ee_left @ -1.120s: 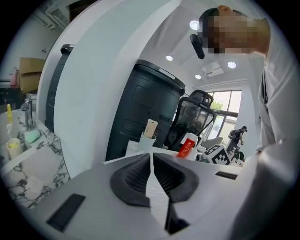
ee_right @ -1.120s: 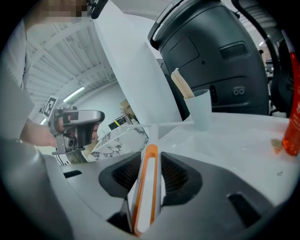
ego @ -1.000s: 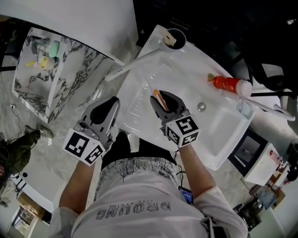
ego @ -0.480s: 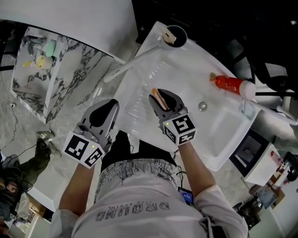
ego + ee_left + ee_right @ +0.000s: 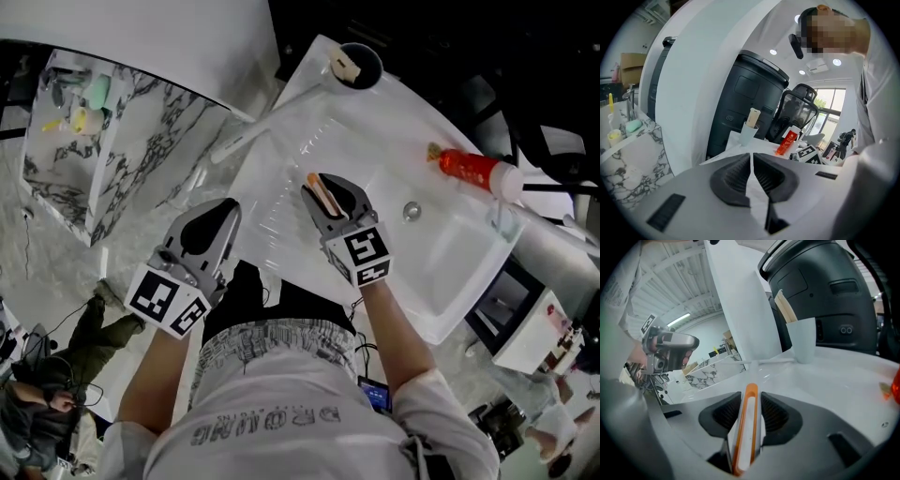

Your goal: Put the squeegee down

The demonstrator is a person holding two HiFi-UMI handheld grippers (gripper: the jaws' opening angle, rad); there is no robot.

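The squeegee has an orange and white handle [image 5: 749, 423] that stands between the jaws of my right gripper [image 5: 751, 401], which is shut on it. In the head view that gripper [image 5: 323, 187] hangs over the white sink top [image 5: 281, 216]. From the handle [image 5: 320, 195] the squeegee runs away to its long white blade [image 5: 251, 133], which lies along the sink's far left edge. My left gripper [image 5: 223, 208] is at the sink's near left corner. Its jaws [image 5: 752, 161] are shut with nothing between them.
A white cup [image 5: 352, 67] with a pale stick in it stands at the sink's far corner. A red bottle [image 5: 469, 169] lies at the right, near the drain [image 5: 411, 211]. A black bin [image 5: 820, 291] is behind the cup. A marble cabinet [image 5: 103, 159] stands left.
My right gripper has sunk a little toward the sink top and rolled slightly, with the squeegee still in it. My left gripper has stayed in place.
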